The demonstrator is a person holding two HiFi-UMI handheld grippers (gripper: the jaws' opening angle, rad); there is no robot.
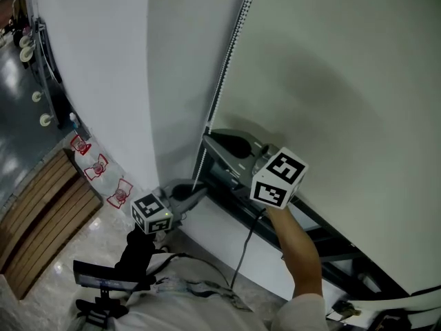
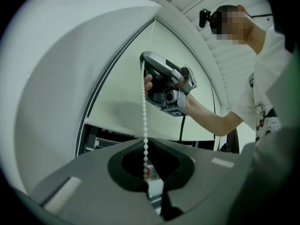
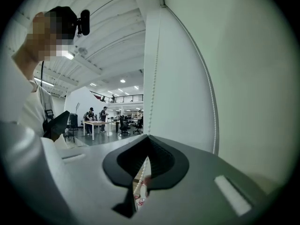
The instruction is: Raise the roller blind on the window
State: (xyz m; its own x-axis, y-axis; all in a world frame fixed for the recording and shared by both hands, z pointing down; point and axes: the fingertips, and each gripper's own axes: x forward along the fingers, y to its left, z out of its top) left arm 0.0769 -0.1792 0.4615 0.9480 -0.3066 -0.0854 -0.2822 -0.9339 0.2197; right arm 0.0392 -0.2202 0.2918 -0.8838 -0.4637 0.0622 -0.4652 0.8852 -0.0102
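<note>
The pale roller blind (image 1: 331, 81) hangs down at the right, beside a white wall. Its white bead chain (image 1: 231, 47) runs along the blind's left edge. My right gripper (image 1: 210, 136) is the upper one and is shut on the chain (image 3: 151, 78), which passes through its closed jaws (image 3: 148, 136). Lower down, my left gripper (image 1: 200, 190) is shut on the same strand. In the left gripper view the chain (image 2: 144, 107) stretches straight from the right gripper (image 2: 143, 62) down into the left gripper (image 2: 146, 139). A second strand (image 2: 93, 102) runs beside the blind (image 2: 122, 102).
A dark window frame (image 1: 324, 247) shows below the blind's bottom bar. A wooden slatted platform (image 1: 41, 205) and red-and-white floor markers (image 1: 100, 167) lie to the left. A black stand (image 1: 103, 281) is near my feet. People sit at tables (image 3: 93, 123) far behind.
</note>
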